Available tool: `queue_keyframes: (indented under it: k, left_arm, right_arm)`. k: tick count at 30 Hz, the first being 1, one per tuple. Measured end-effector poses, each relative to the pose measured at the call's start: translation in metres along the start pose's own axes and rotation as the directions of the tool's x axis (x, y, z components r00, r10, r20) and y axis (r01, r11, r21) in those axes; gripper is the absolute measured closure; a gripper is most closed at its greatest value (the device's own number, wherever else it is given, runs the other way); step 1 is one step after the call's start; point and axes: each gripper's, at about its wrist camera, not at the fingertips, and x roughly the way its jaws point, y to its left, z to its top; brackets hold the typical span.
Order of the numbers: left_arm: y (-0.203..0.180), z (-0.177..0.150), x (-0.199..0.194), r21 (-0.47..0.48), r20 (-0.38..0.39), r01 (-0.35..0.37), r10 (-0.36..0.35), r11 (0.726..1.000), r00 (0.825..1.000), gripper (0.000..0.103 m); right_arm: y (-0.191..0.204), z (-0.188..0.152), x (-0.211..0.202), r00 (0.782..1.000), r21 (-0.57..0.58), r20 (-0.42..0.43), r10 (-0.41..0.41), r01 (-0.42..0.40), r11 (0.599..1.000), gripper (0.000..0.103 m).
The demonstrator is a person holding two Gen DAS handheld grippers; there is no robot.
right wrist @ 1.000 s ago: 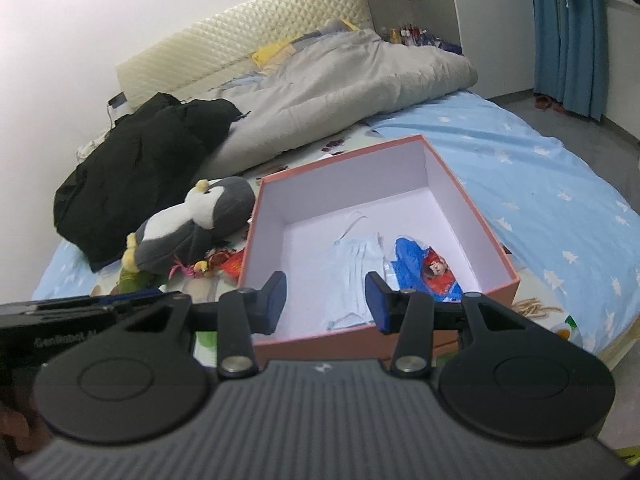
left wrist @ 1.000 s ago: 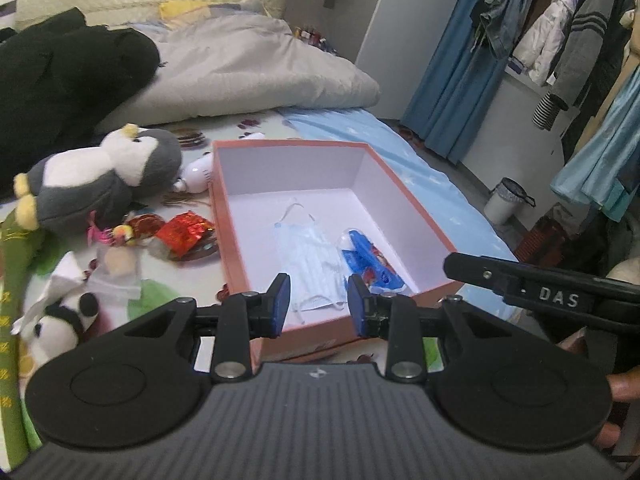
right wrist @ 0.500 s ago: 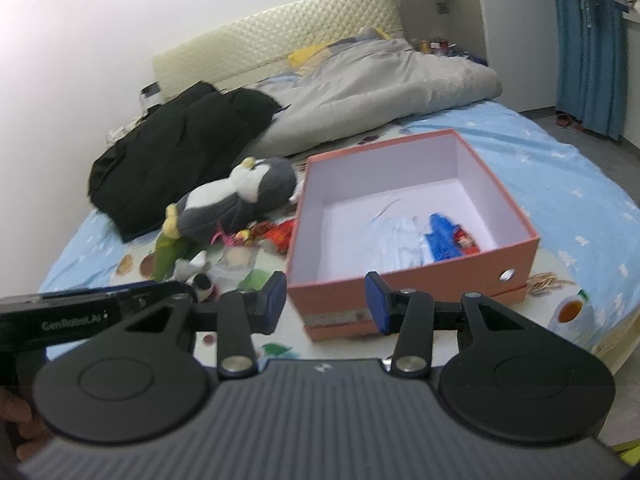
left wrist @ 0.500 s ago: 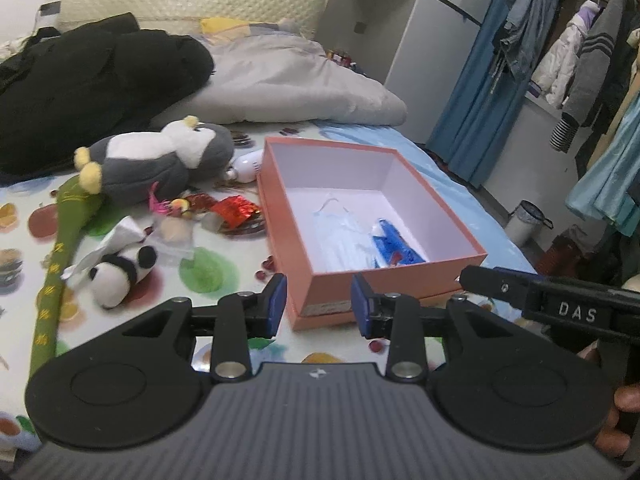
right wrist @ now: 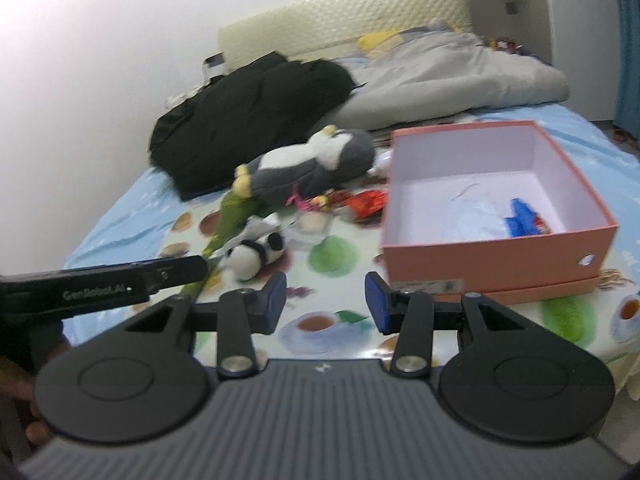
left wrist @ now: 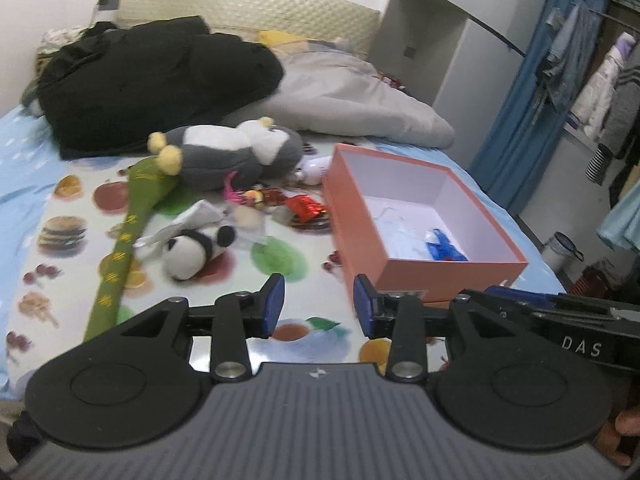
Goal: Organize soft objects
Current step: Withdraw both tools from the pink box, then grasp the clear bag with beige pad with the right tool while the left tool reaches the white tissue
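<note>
Fruit-print mat [left wrist: 280, 256] on bed [right wrist: 592, 140] – wardrobe [left wrist: 424, 36] beyond

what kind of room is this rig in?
Most likely a bedroom in a home. The work surface is a bed with a padded headboard and a rumpled grey duvet, and clothes hang on a rack beside blue curtains.

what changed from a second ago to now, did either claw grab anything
Both claws pulled back from over the orange box toward the near edge of the bed, so the panda toy and penguin toy now show ahead. The left claw has just been opening, with nothing between its pads; the right claw kept its gap, also empty. Nothing was grabbed. The box, the mask and blue packet in it, and the toys stayed put.
</note>
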Motion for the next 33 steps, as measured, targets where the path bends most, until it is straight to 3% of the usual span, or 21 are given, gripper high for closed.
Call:
queue_keyframes:
  k: [9, 22, 25, 27, 31, 33]
  left_arm:
    - [0.04, -0.012, 0.003, -0.02, -0.005, -0.064, 0.064, 0.998, 0.998, 0.049]
    - [0.098, -0.002, 0.09, -0.044, -0.097, -0.116, 0.111, 0.992, 0.989, 0.045]
    - [0.107, 0.004, 0.113, -0.011, -0.103, -0.126, 0.124, 0.992, 0.987, 0.044]
    - [0.109, 0.007, 0.125, 0.05, -0.074, -0.139, 0.142, 0.989, 0.987, 0.037]
    - [0.119, 0.011, 0.149, 0.07, -0.079, -0.154, 0.159, 0.986, 0.984, 0.035]
    - [0.124, 0.013, 0.161, 0.062, -0.088, -0.151, 0.156, 0.987, 0.984, 0.035]
  right_arm:
    - [0.021, -0.007, 0.034, 0.998, 0.012, -0.06, 0.03, -0.029, 1.0, 0.056]
    - [0.03, 0.022, 0.127, 0.987, 0.01, -0.159, -0.001, 0.003, 1.0, 0.056]
    - [0.027, 0.031, 0.155, 0.982, 0.026, -0.189, -0.007, 0.012, 1.0, 0.056]
    - [0.025, 0.038, 0.175, 0.978, 0.033, -0.21, -0.004, 0.012, 0.999, 0.053]
    - [0.02, 0.049, 0.208, 0.974, 0.034, -0.227, -0.009, 0.017, 0.999, 0.032]
    - [0.016, 0.053, 0.225, 0.97, 0.047, -0.243, -0.005, 0.017, 0.999, 0.031]
